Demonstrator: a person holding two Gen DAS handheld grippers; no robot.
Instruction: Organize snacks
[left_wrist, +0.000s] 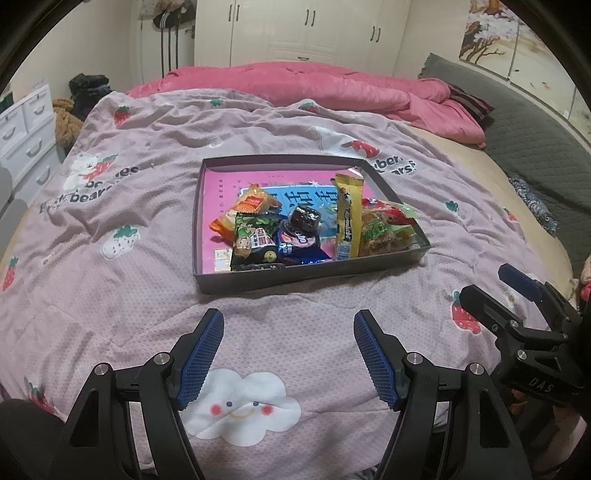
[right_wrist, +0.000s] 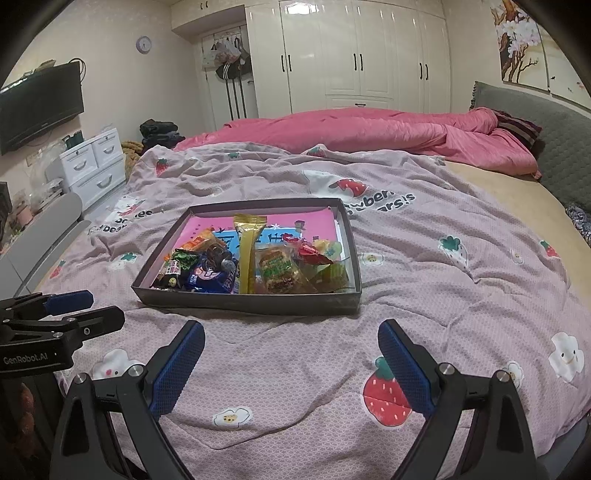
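Grey shallow box (left_wrist: 258, 284) of snacks sits mid-bed on the pink strawberry-print quilt (left_wrist: 147, 240); both grippers empty, jaws apart.

Box interior has a pink printed liner; snacks bunched toward its near edge: orange packet (left_wrist: 251, 206) at the left, green-black packet (left_wrist: 255, 240) in front of it, blue packet (left_wrist: 299, 247) with a dark round sweet (left_wrist: 306, 218) on top, long yellow bar (left_wrist: 348, 218) upright-ish down the middle, clear-wrapped cake packets (left_wrist: 384, 232) by the near right corner. Far half of box mostly bare liner. Left gripper (left_wrist: 288, 354) hovers over quilt just short of the box's near edge, pads wide, nothing between. Right gripper (right_wrist: 291, 365) same, beside it, also short of the near edge. Rumpled pink duvet (right_wrist: 369, 133) along bed's far edge, white wardrobe (right_wrist: 351, 55) behind.
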